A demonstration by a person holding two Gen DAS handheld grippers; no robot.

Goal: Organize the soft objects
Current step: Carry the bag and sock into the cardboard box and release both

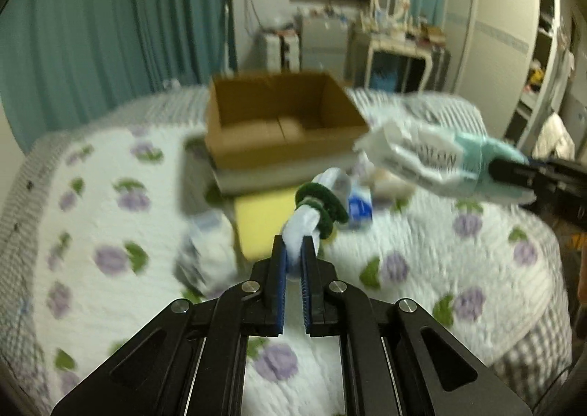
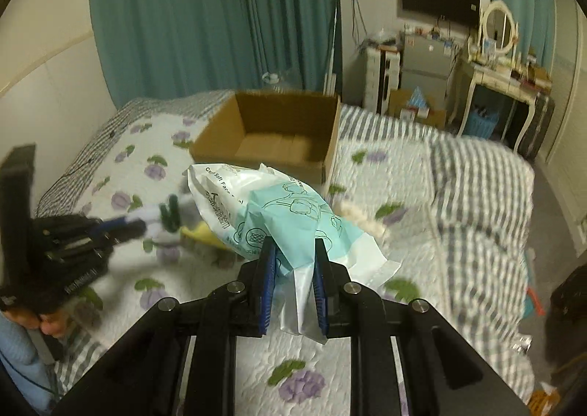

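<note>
My left gripper [image 1: 293,245] is shut on a white plush toy with a dark green ruffled collar [image 1: 315,208] and holds it above the bed; both also show in the right wrist view, gripper [image 2: 137,227] and toy [image 2: 167,217]. My right gripper [image 2: 293,250] is shut on a white and mint soft tissue pack [image 2: 279,210], held in the air; in the left wrist view the right gripper [image 1: 495,168] and the pack [image 1: 429,159] are at the right. An open cardboard box [image 1: 282,122] [image 2: 279,133] stands on the bed beyond both.
The bed has a white quilt with purple flowers [image 1: 110,195] [image 2: 403,232]. A yellow pad [image 1: 260,221], a blue and white packet [image 1: 357,205] and a cream fluffy item [image 2: 361,219] lie on it near the box. Curtains, a dresser and a wardrobe stand behind.
</note>
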